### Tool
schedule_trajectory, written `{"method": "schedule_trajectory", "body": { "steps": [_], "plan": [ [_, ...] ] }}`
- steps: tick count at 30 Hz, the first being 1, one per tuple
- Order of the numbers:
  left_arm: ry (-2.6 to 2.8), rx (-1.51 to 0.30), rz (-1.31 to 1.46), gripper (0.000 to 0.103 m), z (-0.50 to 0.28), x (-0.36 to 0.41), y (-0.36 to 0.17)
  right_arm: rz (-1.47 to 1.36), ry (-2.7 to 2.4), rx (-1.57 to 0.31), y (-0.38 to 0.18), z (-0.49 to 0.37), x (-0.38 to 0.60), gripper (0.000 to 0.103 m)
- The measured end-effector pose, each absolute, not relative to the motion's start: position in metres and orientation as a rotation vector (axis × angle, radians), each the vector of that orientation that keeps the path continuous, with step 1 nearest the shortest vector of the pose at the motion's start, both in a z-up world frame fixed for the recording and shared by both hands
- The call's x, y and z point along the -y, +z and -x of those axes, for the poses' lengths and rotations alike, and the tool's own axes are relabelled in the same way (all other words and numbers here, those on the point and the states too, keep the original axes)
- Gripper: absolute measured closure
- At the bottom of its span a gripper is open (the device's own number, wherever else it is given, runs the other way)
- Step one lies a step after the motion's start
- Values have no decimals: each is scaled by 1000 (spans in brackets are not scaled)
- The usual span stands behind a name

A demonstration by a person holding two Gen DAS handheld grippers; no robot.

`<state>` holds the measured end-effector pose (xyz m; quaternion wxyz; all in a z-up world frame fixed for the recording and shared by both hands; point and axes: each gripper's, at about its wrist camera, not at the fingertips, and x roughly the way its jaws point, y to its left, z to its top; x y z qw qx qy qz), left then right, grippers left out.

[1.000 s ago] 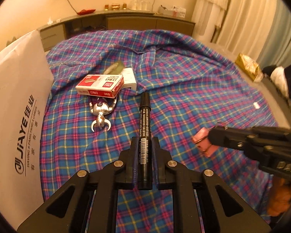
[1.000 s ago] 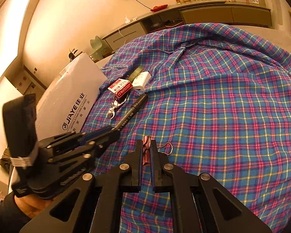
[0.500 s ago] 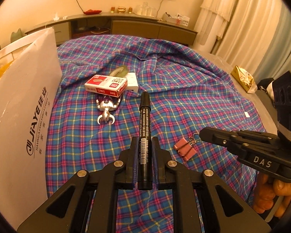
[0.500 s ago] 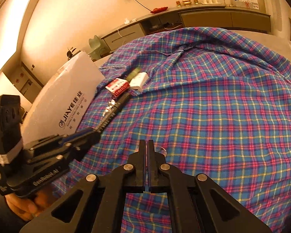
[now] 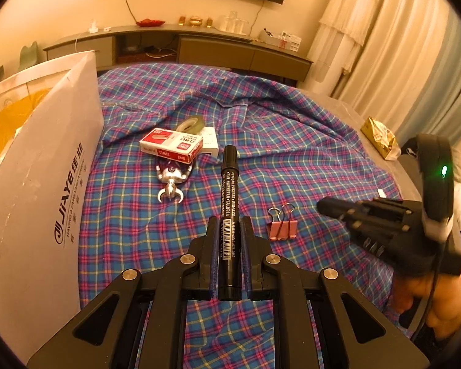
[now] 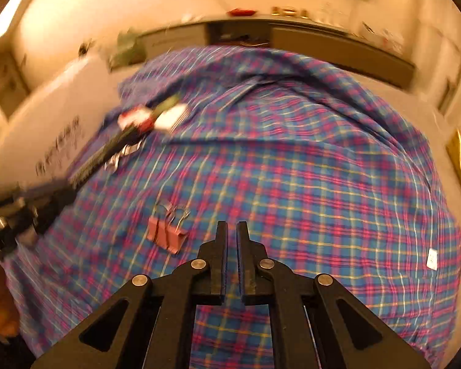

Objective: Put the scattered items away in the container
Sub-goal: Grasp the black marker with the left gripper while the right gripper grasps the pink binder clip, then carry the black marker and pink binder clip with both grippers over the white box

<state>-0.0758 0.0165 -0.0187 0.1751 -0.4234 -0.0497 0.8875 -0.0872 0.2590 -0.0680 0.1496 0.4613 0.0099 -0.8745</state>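
My left gripper (image 5: 227, 224) is shut on a black marker (image 5: 229, 203) that points forward above the plaid cloth. A pink binder clip (image 5: 281, 226) lies on the cloth just right of it; it also shows in the right wrist view (image 6: 167, 233). My right gripper (image 6: 232, 230) hovers right of the clip with its jaws a narrow gap apart and nothing between them; it also shows in the left wrist view (image 5: 325, 207). A red staple box (image 5: 170, 144), a silver beetle-shaped toy (image 5: 170, 181), a tape roll (image 5: 190, 123) and a white box (image 5: 210, 140) lie further back. The white cardboard container (image 5: 43, 184) stands at the left.
The plaid cloth (image 5: 292, 153) covers a round table. A gold packet (image 5: 379, 136) lies off the cloth at the right. A small white scrap (image 6: 431, 258) lies near the cloth's right edge. A long sideboard (image 5: 199, 49) stands behind.
My right gripper let go of the pink binder clip, which now lies on the cloth, and has swung away to the right. My left gripper still holds the marker and has risen a little.
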Motion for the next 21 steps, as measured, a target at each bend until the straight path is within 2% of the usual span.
{"method": "schedule_trajectory", "body": {
  "steps": [1, 3, 5, 8, 13, 14, 15, 21],
  "plan": [
    [2516, 148, 1198, 90, 76, -15, -17, -1340, -2506, 21, -68, 86, -263, 93],
    [2517, 167, 1191, 90, 77, -13, -14, -1345, -2482, 93, -68, 80, -262, 81],
    [2523, 177, 1177, 90, 76, -12, -9, -1342, -2447, 141, -69, 73, -249, 59],
    [2526, 193, 1158, 90, 74, -9, -3, -1343, -2486, 150, -72, 71, -227, 43],
    [2521, 231, 1151, 90, 73, -2, 3, -1397, -2567, 117, -83, 82, -204, 44],
    [2520, 238, 1149, 90, 73, -1, 5, -1387, -2593, 83, -83, 82, -200, 60],
    [2520, 242, 1146, 90, 73, -1, 6, -1394, -2608, 52, -83, 84, -198, 68],
    [2512, 276, 1122, 90, 69, 3, 15, -1360, -2622, 93, -77, 74, -207, 68]
  ]
}}
